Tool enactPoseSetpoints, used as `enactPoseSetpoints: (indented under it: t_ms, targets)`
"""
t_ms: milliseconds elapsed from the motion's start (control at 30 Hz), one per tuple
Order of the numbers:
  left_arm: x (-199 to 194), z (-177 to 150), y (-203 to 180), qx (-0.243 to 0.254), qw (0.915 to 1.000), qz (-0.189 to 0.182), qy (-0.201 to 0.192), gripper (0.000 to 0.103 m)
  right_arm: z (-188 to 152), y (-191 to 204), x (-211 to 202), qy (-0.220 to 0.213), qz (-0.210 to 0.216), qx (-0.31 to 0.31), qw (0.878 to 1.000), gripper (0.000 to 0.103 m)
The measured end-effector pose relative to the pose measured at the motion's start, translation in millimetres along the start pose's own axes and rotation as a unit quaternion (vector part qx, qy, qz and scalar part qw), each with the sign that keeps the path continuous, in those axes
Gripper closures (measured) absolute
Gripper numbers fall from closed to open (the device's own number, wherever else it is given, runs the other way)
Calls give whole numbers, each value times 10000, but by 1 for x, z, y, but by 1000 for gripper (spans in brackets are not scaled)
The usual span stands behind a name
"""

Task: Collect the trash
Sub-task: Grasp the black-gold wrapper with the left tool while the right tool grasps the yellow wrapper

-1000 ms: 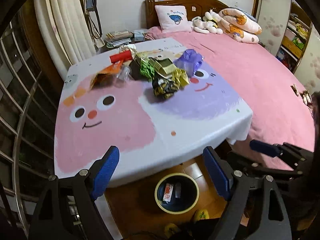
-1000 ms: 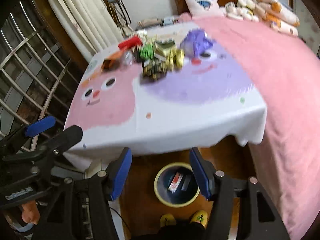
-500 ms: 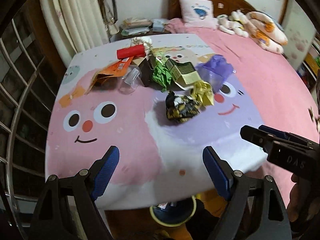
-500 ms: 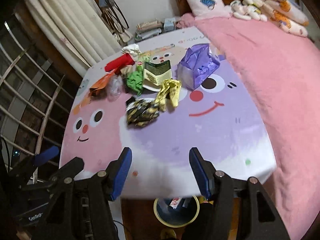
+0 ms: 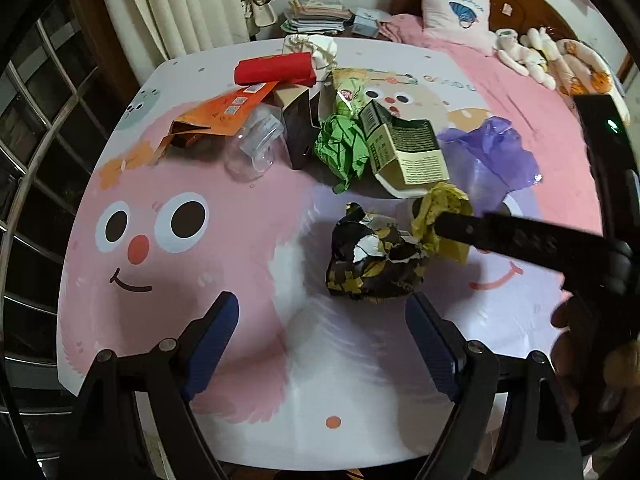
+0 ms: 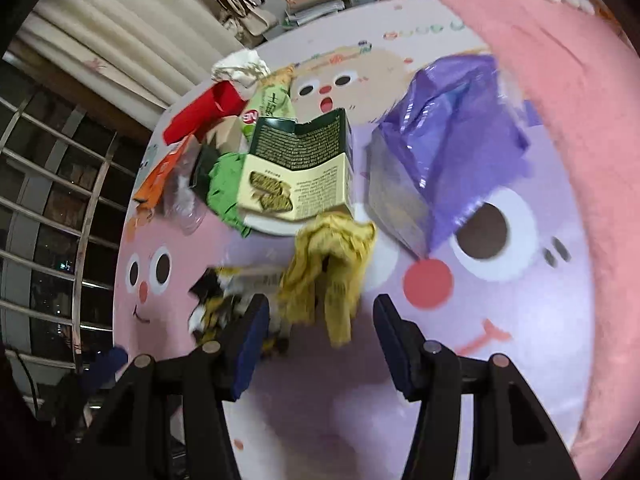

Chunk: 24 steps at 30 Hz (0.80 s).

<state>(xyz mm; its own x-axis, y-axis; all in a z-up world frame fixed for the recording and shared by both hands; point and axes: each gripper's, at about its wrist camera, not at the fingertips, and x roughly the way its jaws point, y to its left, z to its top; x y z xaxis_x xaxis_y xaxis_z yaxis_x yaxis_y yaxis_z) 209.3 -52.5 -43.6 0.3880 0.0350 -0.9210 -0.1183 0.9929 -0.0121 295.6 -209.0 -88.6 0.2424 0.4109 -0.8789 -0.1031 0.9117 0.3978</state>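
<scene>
A pile of trash lies on the cartoon-face tablecloth (image 5: pixel 168 264). A crumpled black-and-gold wrapper (image 5: pixel 374 258) lies just ahead of my open, empty left gripper (image 5: pixel 322 330). A crumpled yellow wrapper (image 6: pixel 330 264) hangs between the tips of my open right gripper (image 6: pixel 318 330); it also shows in the left wrist view (image 5: pixel 440 216), with a right finger (image 5: pixel 520 236) beside it. Behind lie a green-and-cream box (image 6: pixel 298 172), green crumpled paper (image 5: pixel 340 148), a purple plastic bag (image 6: pixel 448 140), a clear cup (image 5: pixel 256 144), an orange packet (image 5: pixel 224 114) and a red pack (image 5: pixel 274 68).
A pink bed (image 5: pixel 532 92) with a pillow (image 5: pixel 454 8) and soft toys (image 5: pixel 532 50) runs along the table's right side. Curtains (image 5: pixel 192 4) and a window grille (image 5: pixel 28 128) are at the left. Books (image 5: pixel 316 14) are stacked behind the table.
Both grippers rose from over the floor bin and moved forward over the table. The right gripper has closed in around the yellow wrapper; the bin has dropped out of view.
</scene>
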Motion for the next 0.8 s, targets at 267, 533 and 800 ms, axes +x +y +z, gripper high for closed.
enactPoseSetpoints:
  t_ms: [267,533,800]
  targets:
    - [12,6,-4,-212,9997,50,114,19,6,-2,15,162,177,-504,9984,77]
    - [18,12,-15,-213,9996,-17,165,19,-2,-12,-7,136,309,-1042,9940,81]
    - [32,27,-23,-230,9994,-114,246,19,-14,-26,-15,124,326,-1114,9932,82]
